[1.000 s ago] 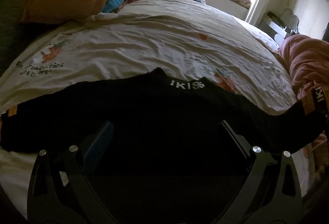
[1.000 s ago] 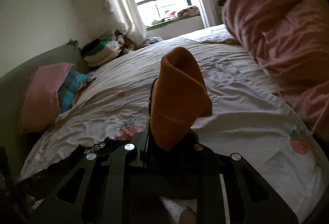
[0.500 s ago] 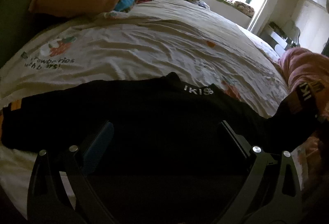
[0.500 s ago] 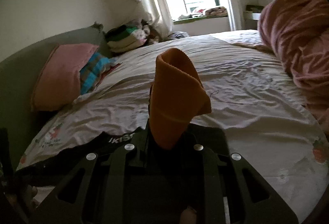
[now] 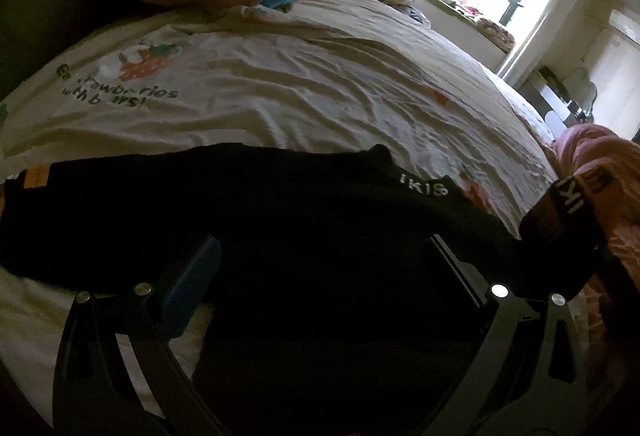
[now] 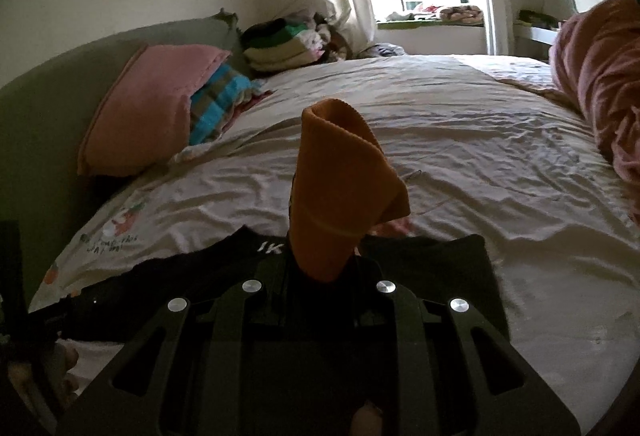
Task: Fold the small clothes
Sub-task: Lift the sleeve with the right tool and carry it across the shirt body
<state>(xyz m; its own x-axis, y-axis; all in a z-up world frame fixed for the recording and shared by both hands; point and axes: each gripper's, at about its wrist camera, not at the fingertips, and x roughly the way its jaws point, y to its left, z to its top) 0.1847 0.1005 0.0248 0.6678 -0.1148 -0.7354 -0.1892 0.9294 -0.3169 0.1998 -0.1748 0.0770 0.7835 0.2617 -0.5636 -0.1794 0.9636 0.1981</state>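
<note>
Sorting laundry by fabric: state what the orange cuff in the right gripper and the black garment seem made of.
Orange cuff: likely ribbed knit, matte, with fine ribs and a soft rolled edge. Black garment: probably soft knit or jersey, matte; too dark to tell.

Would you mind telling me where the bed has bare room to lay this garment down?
Free: the cream sheet between the black garment and the window. Crowded: the pink pillow and folded stack at the headboard, and the bunched pink blanket on the opposite side.

My left gripper (image 5: 320, 268) pointed downward with jaws spread wide; my right gripper (image 6: 320, 268) was clamped nearly closed, tilted down.
</note>
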